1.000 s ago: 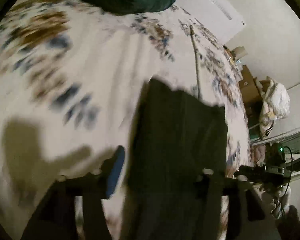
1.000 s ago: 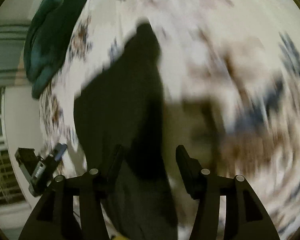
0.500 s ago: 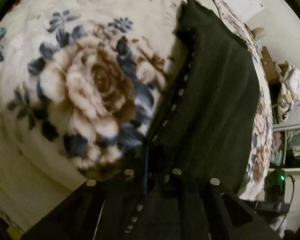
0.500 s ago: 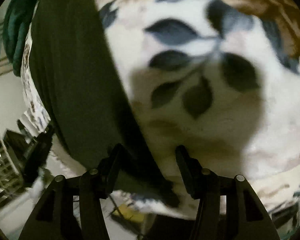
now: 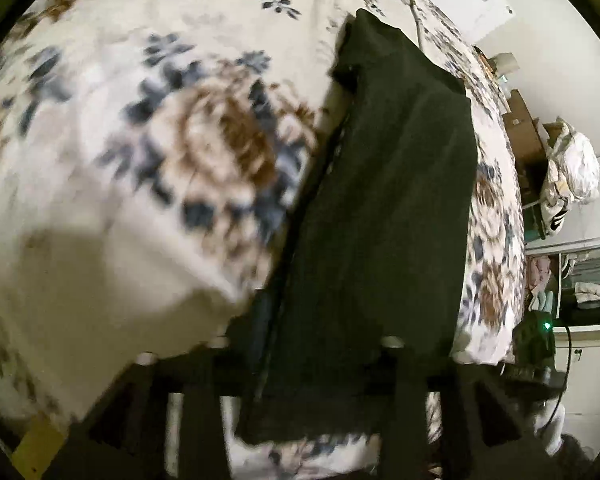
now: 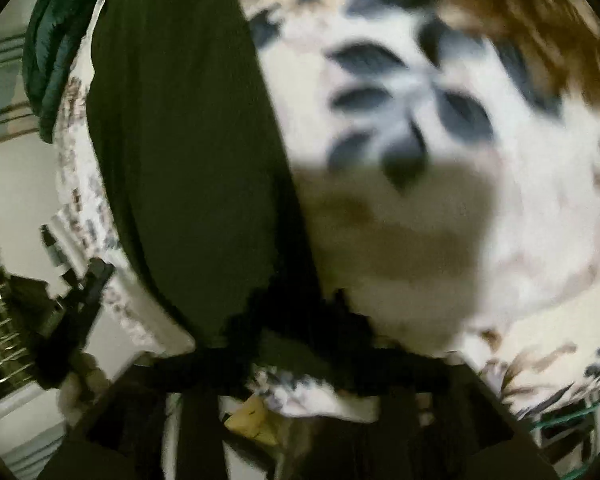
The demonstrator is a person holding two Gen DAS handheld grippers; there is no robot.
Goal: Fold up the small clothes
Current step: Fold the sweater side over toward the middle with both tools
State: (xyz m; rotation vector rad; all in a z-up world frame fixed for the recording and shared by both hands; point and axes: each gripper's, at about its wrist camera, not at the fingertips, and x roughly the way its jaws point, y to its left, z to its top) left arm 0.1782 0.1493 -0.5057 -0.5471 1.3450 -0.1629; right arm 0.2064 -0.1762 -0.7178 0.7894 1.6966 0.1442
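Note:
A dark green garment (image 5: 384, 208) lies stretched out flat on a floral blanket (image 5: 160, 152). Its near end lies between the fingers of my left gripper (image 5: 312, 344), whose jaws stand wide apart over the cloth. In the right wrist view the same garment (image 6: 180, 152) runs up the left side. My right gripper (image 6: 296, 328) is over its near corner; its fingers are blurred and dark against the cloth, so I cannot tell whether they are open or shut.
A dark teal blanket (image 6: 48, 52) lies bunched at the bed's far end. The bed edge (image 5: 512, 264) drops off at right, with cardboard boxes (image 5: 520, 132), a white bundle (image 5: 568, 176) and shelves beyond. My left gripper (image 6: 72, 308) shows at lower left.
Half a second ago my left gripper was shut on the garment's edge; now its jaws are apart and it has pulled back slightly. The right view stays close over the blanket, blurred.

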